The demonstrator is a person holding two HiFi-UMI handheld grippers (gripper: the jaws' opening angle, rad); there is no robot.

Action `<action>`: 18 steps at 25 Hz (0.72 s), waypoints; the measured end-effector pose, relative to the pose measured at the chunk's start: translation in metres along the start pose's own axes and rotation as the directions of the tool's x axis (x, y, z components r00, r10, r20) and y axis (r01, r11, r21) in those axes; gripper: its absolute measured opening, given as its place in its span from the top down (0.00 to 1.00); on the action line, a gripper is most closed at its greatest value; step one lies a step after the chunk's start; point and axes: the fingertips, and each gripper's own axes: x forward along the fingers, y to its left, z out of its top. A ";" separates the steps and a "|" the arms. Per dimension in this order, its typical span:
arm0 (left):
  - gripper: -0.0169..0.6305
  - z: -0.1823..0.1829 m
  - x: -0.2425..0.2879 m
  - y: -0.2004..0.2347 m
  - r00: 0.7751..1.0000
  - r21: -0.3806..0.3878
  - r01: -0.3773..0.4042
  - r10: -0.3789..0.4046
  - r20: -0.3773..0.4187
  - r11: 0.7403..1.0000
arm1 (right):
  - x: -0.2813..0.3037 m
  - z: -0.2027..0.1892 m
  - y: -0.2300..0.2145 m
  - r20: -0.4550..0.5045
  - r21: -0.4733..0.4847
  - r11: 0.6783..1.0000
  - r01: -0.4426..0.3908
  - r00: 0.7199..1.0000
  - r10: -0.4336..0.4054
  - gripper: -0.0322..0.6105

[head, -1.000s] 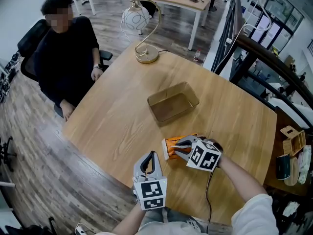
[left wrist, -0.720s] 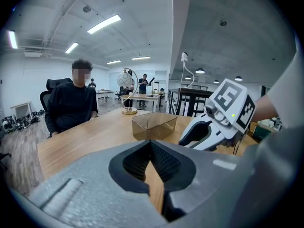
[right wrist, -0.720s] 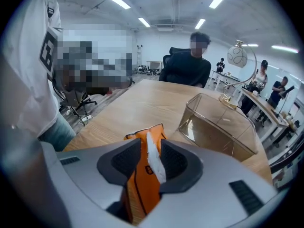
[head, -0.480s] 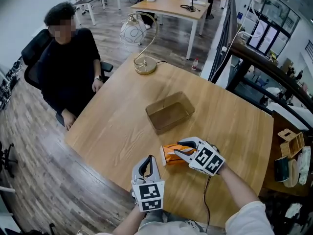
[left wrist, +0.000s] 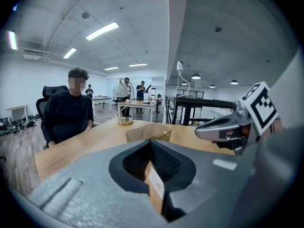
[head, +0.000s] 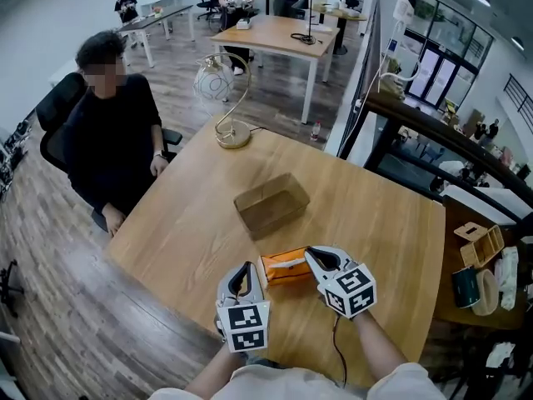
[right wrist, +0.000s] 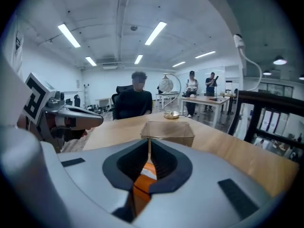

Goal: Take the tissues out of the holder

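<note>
Gripping tissue pack point(head: 286, 267): right hand-held gripper point(head: 311, 257), jaws just closing on it.

Head view from high above the near edge of the pale wooden table point(head: 191, 223), steeply downward, both gripper views low and close over its near side, facing far across it, sharing the clear rectangular plastic holder point(head: 271, 204), gold-footed arched lamp point(head: 233, 136), orange tissue pack point(head: 283, 267)
</note>
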 end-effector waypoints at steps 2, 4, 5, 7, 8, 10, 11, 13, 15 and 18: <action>0.96 0.004 -0.002 -0.004 1.000 0.001 0.008 -0.008 0.010 1.000 | -0.013 -0.001 -0.003 0.024 0.054 0.996 0.069 0.997 -0.071 0.93; 0.96 0.006 -0.005 -0.008 1.000 0.003 0.018 -0.018 0.017 1.000 | -0.025 -0.005 -0.003 0.036 0.096 0.987 0.131 0.990 -0.136 0.94; 0.96 0.007 -0.007 -0.010 1.000 0.003 0.023 -0.023 0.019 1.000 | -0.031 -0.008 -0.001 0.038 0.113 0.981 0.158 0.986 -0.163 0.94; 0.96 0.006 -0.009 -0.014 0.999 0.001 0.034 -0.034 0.020 0.999 | -0.039 -0.015 0.003 0.035 0.144 0.969 0.202 0.977 -0.209 0.94; 0.96 0.005 -0.011 -0.016 0.999 0.000 0.039 -0.039 0.019 0.999 | -0.042 -0.020 0.004 0.031 0.159 0.962 0.220 0.973 -0.228 0.94; 0.96 0.002 -0.012 -0.020 0.999 0.000 0.048 -0.048 0.016 0.999 | -0.047 -0.028 0.006 0.024 0.192 0.949 0.249 0.966 -0.258 0.94; 0.96 0.001 -0.013 -0.022 0.999 -0.001 0.051 -0.051 0.014 0.999 | -0.049 -0.032 0.007 0.020 0.210 0.943 0.259 0.963 -0.269 0.94; 0.96 -0.003 -0.015 -0.024 0.998 -0.002 0.055 -0.055 0.009 0.999 | -0.051 -0.037 0.008 0.012 0.234 0.934 0.271 0.960 -0.281 0.94; 0.96 -0.006 -0.018 -0.024 0.998 -0.007 0.055 -0.055 0.002 0.998 | -0.053 -0.040 0.011 0.005 0.240 0.931 0.275 0.959 -0.284 0.94; 0.96 -0.007 -0.023 -0.025 0.998 -0.019 0.055 -0.055 0.000 0.998 | -0.056 -0.039 0.013 0.001 0.236 0.930 0.282 0.957 -0.291 0.94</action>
